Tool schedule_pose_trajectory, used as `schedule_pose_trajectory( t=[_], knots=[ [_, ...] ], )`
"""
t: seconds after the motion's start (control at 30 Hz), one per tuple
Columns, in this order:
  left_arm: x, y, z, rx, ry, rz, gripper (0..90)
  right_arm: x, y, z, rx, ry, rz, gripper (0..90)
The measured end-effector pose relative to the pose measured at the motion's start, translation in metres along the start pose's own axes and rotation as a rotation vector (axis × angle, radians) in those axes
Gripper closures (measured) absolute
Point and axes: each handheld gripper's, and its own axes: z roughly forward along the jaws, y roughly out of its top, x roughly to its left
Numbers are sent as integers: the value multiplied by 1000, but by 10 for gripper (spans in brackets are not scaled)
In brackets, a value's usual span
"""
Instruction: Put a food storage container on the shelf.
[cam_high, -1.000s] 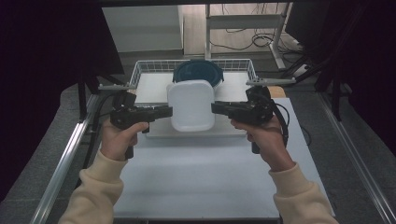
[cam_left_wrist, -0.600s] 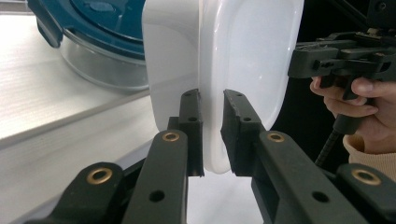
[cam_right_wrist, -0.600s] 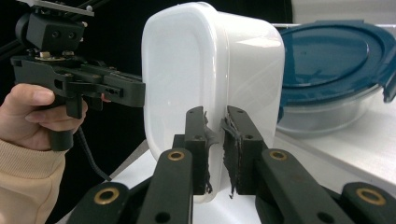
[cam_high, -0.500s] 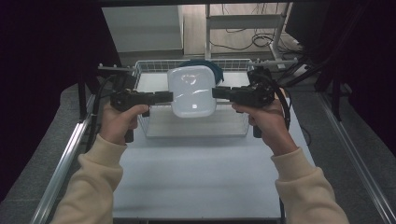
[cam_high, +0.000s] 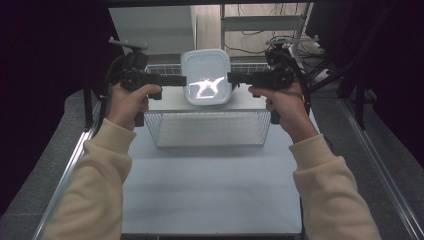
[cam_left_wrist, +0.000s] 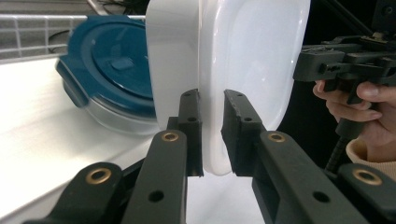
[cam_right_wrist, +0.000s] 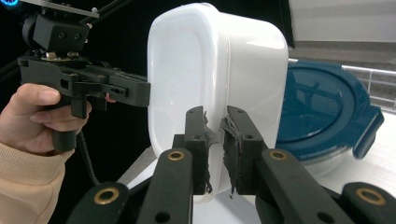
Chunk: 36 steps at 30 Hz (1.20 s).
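White plastic container: rounded-rectangular tub, smooth and glossy, tipped on edge with its open face toward the person, held in the air above a wire-mesh basket on the white table. Left gripper: matte black jaws closed to a narrow gap, pinching the tub's thin rim on one side. Right gripper: same build, worn pads, clamped on the opposite rim. Behind the tub, round clear container with dark blue clip-on lid, resting on the white surface.
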Motion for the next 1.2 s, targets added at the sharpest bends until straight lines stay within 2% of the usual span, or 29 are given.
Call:
schedule_pose_trajectory(
  t=[0.23,0.37,0.43,0.5,0.63,0.7,0.9,1.0,1.13,1.2],
  knots=[
    [8,20,8,13,-1,-21,783,-14,18,7,3,0,29,799],
    [15,27,17,37,2,-38,783,-24,23,11,18,-5,63,799],
    [20,30,22,46,0,-58,783,-32,25,15,33,-5,94,800],
    [29,34,26,35,-34,-107,783,-40,27,19,35,6,133,795],
    [41,44,31,46,-64,-162,784,-57,32,25,38,37,225,786],
    [44,47,35,43,-76,-183,774,-65,36,30,48,28,259,767],
    [65,53,47,15,-116,-287,738,-82,44,43,70,15,373,723],
    [71,53,51,4,-129,-318,731,-91,46,48,72,19,419,708],
    [77,52,56,7,-134,-339,706,-99,45,53,67,34,474,699],
    [80,51,57,-5,-155,-349,701,-103,44,54,71,42,490,692]
  ],
)
